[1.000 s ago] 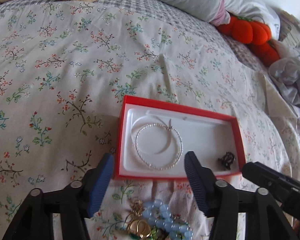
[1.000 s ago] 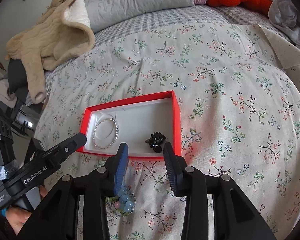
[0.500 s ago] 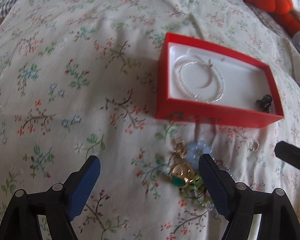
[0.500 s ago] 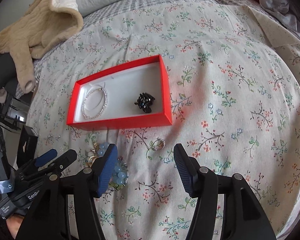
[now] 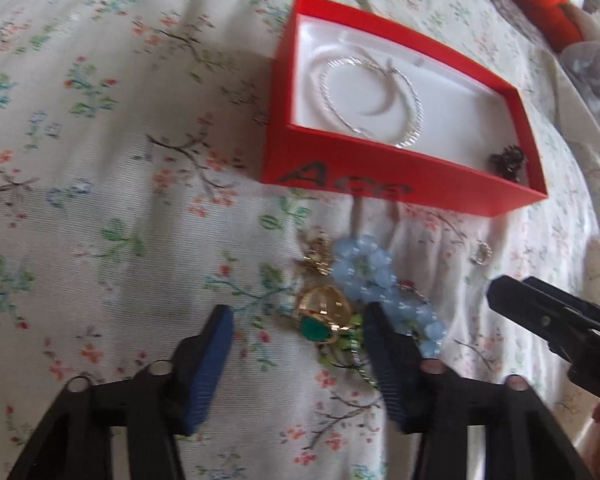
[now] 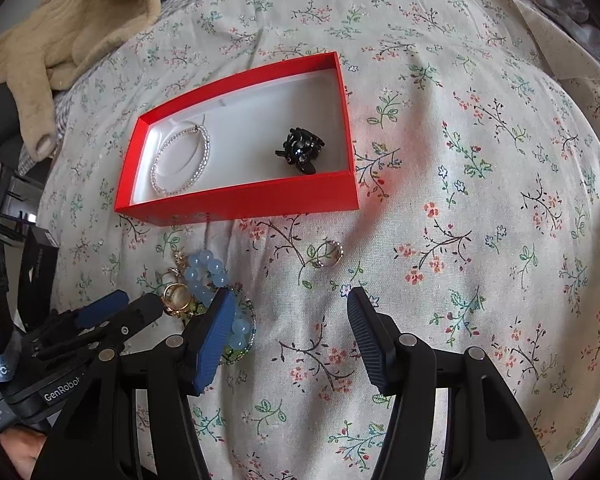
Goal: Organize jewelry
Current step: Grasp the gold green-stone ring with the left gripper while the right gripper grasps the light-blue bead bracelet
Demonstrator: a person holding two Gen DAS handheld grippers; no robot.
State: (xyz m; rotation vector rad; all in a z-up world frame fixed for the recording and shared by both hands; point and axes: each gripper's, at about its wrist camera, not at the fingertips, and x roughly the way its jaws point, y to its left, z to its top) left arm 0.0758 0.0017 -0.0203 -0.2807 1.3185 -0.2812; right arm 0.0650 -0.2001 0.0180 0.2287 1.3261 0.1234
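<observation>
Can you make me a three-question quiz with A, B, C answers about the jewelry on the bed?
1. Where is the small ring?
A in the box
B on the bedspread
C in a gripper

2. How many pieces lie in the red box?
A two
B four
C none

3. How is the right gripper?
A shut on beads
B open
C out of view

Answers:
1 B, it lies on the fabric in front of the box.
2 A, a pearl bracelet and a black clip.
3 B, its fingers stand apart and hold nothing.
</observation>
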